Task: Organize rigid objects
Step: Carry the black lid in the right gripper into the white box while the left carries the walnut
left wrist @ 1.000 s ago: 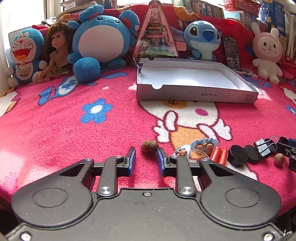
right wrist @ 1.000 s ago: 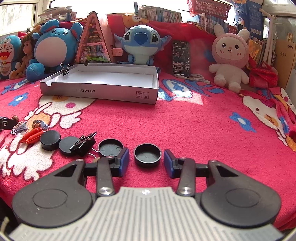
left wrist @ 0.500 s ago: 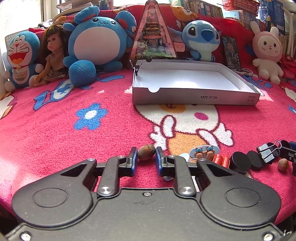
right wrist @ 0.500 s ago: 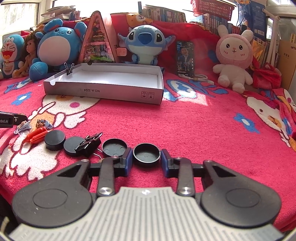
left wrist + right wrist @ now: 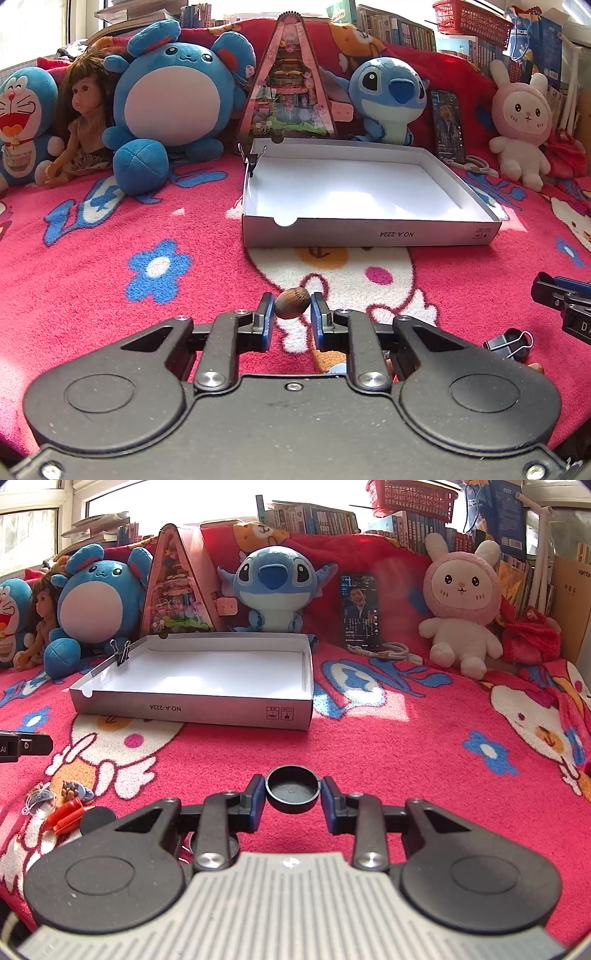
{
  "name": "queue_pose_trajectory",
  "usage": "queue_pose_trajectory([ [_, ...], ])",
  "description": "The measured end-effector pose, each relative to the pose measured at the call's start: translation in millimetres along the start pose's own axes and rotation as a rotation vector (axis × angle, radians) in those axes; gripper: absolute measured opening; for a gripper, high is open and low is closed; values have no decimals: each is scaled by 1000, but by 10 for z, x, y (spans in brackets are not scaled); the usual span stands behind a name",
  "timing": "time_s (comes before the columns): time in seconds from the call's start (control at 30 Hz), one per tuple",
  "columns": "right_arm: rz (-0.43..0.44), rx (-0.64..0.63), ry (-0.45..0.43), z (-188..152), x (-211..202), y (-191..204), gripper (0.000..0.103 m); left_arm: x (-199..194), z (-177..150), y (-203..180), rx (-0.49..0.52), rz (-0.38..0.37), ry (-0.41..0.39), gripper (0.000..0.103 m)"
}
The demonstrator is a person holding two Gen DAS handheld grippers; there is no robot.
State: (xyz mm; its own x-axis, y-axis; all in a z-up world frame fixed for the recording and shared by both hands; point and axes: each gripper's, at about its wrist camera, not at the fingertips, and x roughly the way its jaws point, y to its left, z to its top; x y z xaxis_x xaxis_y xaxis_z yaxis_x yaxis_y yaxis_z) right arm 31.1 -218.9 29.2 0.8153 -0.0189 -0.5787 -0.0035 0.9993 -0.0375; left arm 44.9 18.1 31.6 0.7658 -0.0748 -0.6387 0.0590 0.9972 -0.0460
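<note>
Nut point(image 5: 292, 302) now sitting pinched in left gripper point(image 5: 291, 314) jaws, black cap point(image 5: 293, 789) in right gripper point(image 5: 293, 794) jaws; both lifting off blanket point(image 5: 110, 295), heading for box point(image 5: 369, 232).

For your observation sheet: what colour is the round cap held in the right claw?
Black. The round cap shows best in the right wrist view.

"NO.A-2224", upside down, on white box point(image 5: 369, 234) wall
</note>
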Motion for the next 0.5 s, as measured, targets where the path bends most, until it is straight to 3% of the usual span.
queue_pose_trajectory([
  [0.5, 89, 46, 15, 692, 505, 47, 37, 258, 648, -119, 7, -77, -5, 20],
])
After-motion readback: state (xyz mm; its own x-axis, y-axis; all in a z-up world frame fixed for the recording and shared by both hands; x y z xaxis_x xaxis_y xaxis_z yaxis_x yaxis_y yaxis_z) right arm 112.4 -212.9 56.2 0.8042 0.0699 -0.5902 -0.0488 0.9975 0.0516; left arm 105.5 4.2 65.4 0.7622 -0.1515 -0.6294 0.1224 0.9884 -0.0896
